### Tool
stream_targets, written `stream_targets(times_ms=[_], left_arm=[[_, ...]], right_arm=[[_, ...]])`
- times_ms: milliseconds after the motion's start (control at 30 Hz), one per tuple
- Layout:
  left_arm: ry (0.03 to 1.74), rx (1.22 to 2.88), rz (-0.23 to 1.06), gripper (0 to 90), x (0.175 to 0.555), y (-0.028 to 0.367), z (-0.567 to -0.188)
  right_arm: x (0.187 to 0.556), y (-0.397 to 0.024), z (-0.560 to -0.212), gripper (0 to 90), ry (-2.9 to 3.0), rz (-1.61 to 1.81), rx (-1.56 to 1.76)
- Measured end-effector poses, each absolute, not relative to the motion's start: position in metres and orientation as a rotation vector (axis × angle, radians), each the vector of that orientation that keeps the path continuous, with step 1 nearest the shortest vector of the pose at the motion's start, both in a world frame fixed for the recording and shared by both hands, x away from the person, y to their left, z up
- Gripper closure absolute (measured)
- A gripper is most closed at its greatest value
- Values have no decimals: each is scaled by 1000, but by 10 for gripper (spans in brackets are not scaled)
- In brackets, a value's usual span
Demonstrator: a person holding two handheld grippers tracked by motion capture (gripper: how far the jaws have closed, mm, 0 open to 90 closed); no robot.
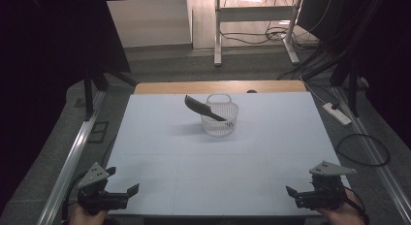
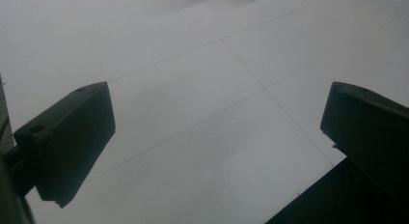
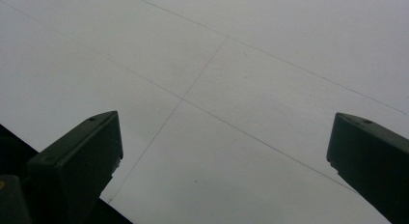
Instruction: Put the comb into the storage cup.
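White tiled table top (image 1: pixel 194 152), both grippers at its near edge. Clear mesh plastic basket (image 1: pixel 221 123) sits well ahead of both, between their lines, closer to the far edge. Dark plastic comb (image 1: pixel 201 107) leans in it, head past the rim on the left gripper's side; probably a comb, view is dim. Left gripper (image 1: pixel 122 184) and right gripper (image 1: pixel 300 188): jaws wide apart, holding nothing.

White table (image 1: pixel 252 162), basket (image 1: pixel 220 119) on it

Black comb (image 1: pixel 202 109); white mesh basket (image 1: pixel 220 123); pale blue-white table (image 1: pixel 194 157).
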State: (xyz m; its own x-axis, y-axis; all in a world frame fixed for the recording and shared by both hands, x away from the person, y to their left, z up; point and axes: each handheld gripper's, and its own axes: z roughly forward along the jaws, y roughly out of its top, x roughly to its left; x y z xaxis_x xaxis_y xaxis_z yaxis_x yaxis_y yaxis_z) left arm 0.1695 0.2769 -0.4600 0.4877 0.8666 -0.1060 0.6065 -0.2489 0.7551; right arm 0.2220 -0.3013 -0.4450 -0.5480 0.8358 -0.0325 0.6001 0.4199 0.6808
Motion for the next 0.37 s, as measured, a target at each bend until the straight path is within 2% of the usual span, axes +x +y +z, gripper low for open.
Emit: stream_targets(times_ms=[367], left_arm=[[1247, 1979, 450, 0, 168, 275, -460]], right_arm=[[222, -301, -445, 0, 2307, 878, 1235]])
